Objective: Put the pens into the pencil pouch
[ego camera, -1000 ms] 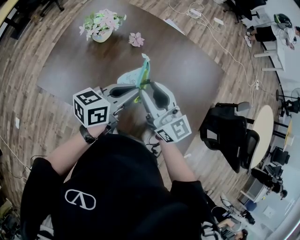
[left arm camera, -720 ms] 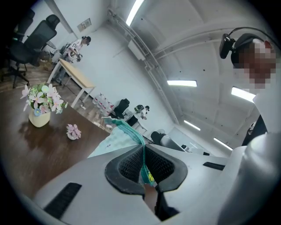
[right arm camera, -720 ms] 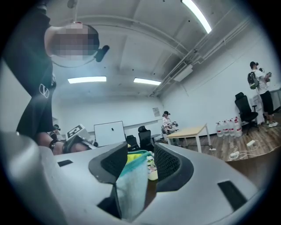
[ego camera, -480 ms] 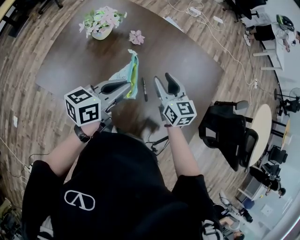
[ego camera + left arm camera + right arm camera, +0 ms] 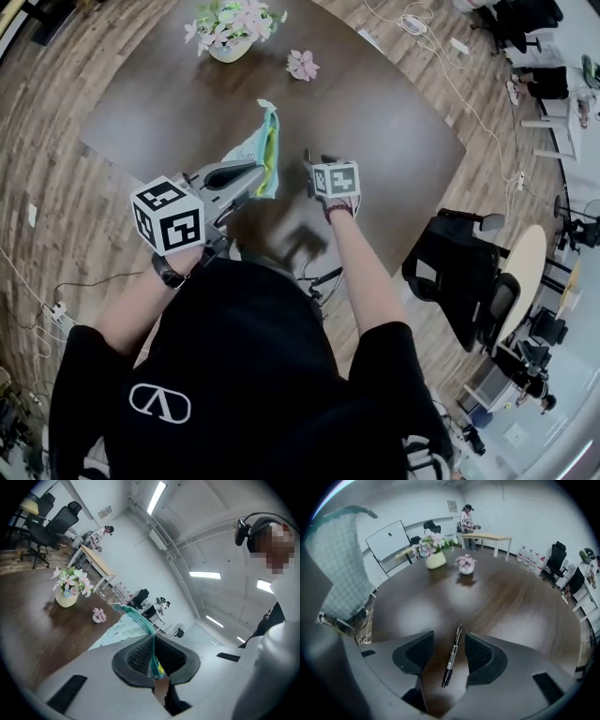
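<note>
My left gripper (image 5: 251,174) is shut on the lower edge of the pale blue-green pencil pouch (image 5: 263,147), which stands up from its jaws above the table. In the left gripper view the pouch's teal zip edge (image 5: 151,645) runs down between the shut pads of the left gripper (image 5: 153,642). A black pen (image 5: 452,657) lies on the dark table between the jaws of my right gripper (image 5: 449,638), which points steeply down. Its jaws are opening and neither pad touches the pen. In the head view the right gripper (image 5: 319,167) hides most of the pen.
The brown table (image 5: 394,122) carries a vase of flowers (image 5: 230,23) and a small pink flower (image 5: 302,66) at its far side. A black office chair (image 5: 459,272) stands to the right on the wooden floor. Cables trail at the top right.
My right gripper has left the pouch, dropped to the table and tipped downward over the pen, its jaws wider. The left gripper with the pouch has shifted slightly.
</note>
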`<state>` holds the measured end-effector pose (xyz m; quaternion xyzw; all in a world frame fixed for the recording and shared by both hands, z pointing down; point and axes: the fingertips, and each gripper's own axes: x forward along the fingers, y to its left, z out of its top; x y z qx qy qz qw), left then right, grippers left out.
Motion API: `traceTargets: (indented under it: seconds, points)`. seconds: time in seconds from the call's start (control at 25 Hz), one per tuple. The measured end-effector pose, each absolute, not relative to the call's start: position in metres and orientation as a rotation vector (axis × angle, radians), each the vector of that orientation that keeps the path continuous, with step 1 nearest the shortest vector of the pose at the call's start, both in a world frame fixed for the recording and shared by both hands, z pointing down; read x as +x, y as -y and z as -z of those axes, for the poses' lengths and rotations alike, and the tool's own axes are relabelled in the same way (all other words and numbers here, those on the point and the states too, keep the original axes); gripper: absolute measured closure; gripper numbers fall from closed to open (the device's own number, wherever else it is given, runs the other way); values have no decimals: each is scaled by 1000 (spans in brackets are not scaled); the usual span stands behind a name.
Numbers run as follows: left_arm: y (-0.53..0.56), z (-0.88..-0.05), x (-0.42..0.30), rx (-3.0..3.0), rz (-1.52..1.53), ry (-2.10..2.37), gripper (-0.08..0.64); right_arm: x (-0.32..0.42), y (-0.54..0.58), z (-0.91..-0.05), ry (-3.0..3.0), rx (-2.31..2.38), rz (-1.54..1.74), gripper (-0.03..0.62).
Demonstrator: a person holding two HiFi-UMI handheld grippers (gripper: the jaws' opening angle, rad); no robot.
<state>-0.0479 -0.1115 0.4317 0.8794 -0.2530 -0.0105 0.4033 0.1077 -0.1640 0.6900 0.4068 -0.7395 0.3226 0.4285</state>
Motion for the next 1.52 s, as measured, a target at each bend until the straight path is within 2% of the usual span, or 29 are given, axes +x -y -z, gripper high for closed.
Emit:
traceTargets:
  seconds: [0.16, 0.28, 0.52, 0.76, 1.24, 1.52]
  points:
    - [108, -439, -61, 2197, 35, 668, 545, 111, 155, -728, 1710, 945, -900, 394]
    - [105, -444, -67, 2178, 36, 682, 545, 115, 152, -743, 1635, 916, -943, 436]
    - [101, -452, -71, 2170, 19, 688, 545, 121, 149, -764, 1528, 892, -1022, 446]
    - [99, -451, -68, 2174, 7, 679, 545, 129, 151, -765, 1480, 881, -955, 546]
    - [99, -454, -59, 2177, -15, 663, 545, 131, 152, -755, 1600, 906, -889, 548]
    - [100, -452, -46, 2186, -25, 629, 545, 142, 175, -675, 1894, 1126, -828, 548]
